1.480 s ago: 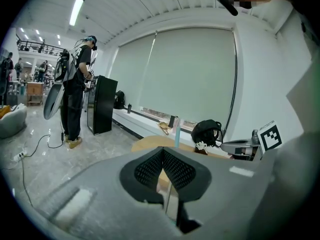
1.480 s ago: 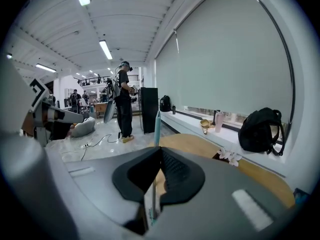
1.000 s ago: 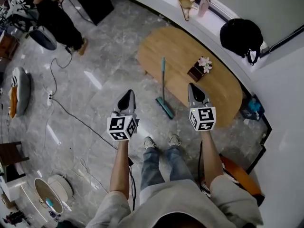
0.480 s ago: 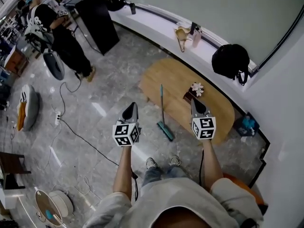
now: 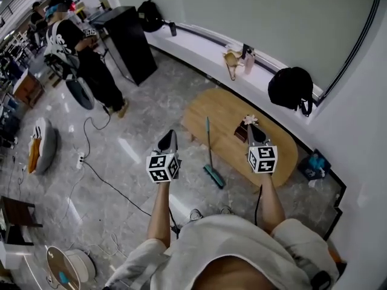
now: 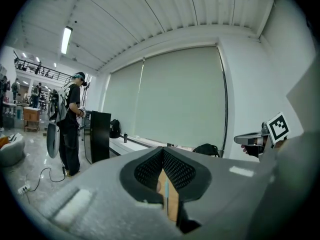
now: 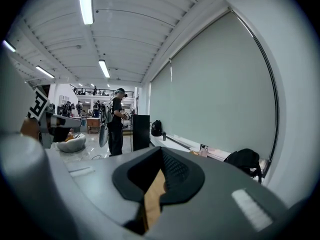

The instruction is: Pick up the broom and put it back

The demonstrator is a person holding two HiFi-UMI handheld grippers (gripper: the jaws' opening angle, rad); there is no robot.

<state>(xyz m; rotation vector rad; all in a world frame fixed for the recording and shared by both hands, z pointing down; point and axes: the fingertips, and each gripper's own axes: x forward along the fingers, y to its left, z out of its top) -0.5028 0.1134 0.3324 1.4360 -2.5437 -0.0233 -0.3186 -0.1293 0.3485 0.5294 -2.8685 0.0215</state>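
Observation:
A teal broom [image 5: 208, 145] leans on the near edge of the oval wooden table [image 5: 224, 107], its head [image 5: 213, 176] on the floor. Both grippers hang in the air above the floor, well short of it. My left gripper [image 5: 168, 139] is left of the broom, jaws shut and empty. My right gripper [image 5: 251, 129] is right of it, over the table, also shut and empty. In the left gripper view the jaw tips [image 6: 163, 151] meet, and the broom's thin teal handle [image 6: 165, 194] shows below them. In the right gripper view the tips [image 7: 161, 150] meet over the table's wood.
A person [image 5: 84, 62] stands at the far left by a black cabinet [image 5: 128, 40]. A cable [image 5: 106, 175] runs across the grey floor. A black backpack [image 5: 291, 89] sits on the white ledge behind the table. A small flower box [image 5: 242, 130] stands on the table.
Both grippers have risen, still shut. The head view has lifted too, so the floor, table and broom look smaller and more of the room shows.

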